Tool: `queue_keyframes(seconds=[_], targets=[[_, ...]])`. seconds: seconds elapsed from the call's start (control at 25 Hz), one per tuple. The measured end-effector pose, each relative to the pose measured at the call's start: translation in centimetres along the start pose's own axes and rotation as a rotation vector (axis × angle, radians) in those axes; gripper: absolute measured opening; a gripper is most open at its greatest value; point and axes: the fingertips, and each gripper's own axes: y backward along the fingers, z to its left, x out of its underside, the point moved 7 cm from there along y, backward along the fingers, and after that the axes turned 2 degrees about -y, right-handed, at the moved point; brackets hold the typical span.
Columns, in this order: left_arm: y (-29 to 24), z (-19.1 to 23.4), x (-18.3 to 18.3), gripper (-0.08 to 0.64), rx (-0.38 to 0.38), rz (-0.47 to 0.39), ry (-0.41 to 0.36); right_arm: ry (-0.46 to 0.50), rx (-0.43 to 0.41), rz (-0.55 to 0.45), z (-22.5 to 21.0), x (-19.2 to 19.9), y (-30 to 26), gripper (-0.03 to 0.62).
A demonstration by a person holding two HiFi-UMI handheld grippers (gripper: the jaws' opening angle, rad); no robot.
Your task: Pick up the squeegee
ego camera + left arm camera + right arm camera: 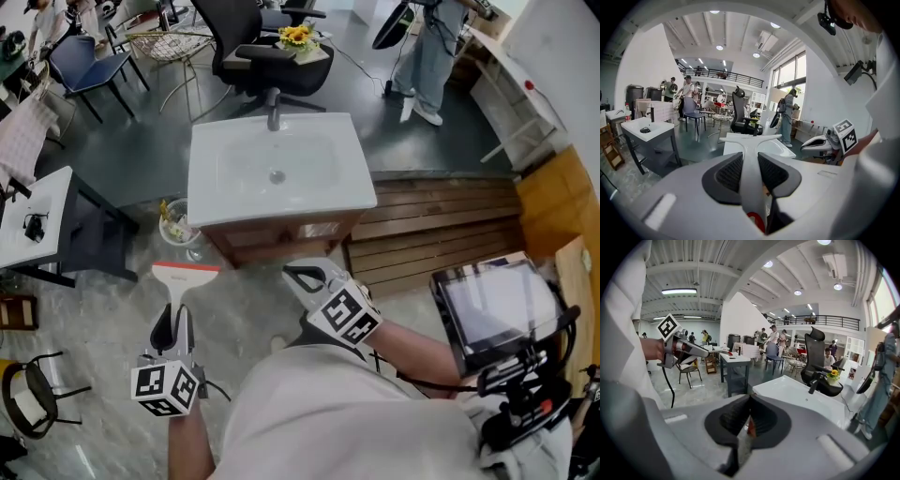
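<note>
The squeegee (185,274) has a white handle and a wide head with a red-orange strip. It is held in the air in front of the sink cabinet. My left gripper (173,323) is shut on its handle. In the left gripper view the handle runs up between the dark pads (729,172) to the T-shaped head (751,139). My right gripper (305,277) hovers to the right of the squeegee, apart from it. Its jaws are shut with nothing in them, and its pads (733,417) meet in the right gripper view. Each gripper shows in the other's view: the right gripper (820,143) and the left gripper (689,350).
A white sink basin (216,187) with a faucet sits on a wooden cabinet straight ahead. A wooden pallet (441,225) lies to its right and a small bin (176,225) to its left. A white table (37,216) stands at the left. Chairs and a person (431,47) are behind.
</note>
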Motion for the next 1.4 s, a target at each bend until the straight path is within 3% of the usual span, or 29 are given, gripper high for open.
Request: queue_keyframes(seconds=[1.4], targets=[[-4.5,-0.1,-0.9,0.109,0.024,0.026,-0.004,-0.001,0.013,0.021,-3.3,0.1,-1.5,0.003]])
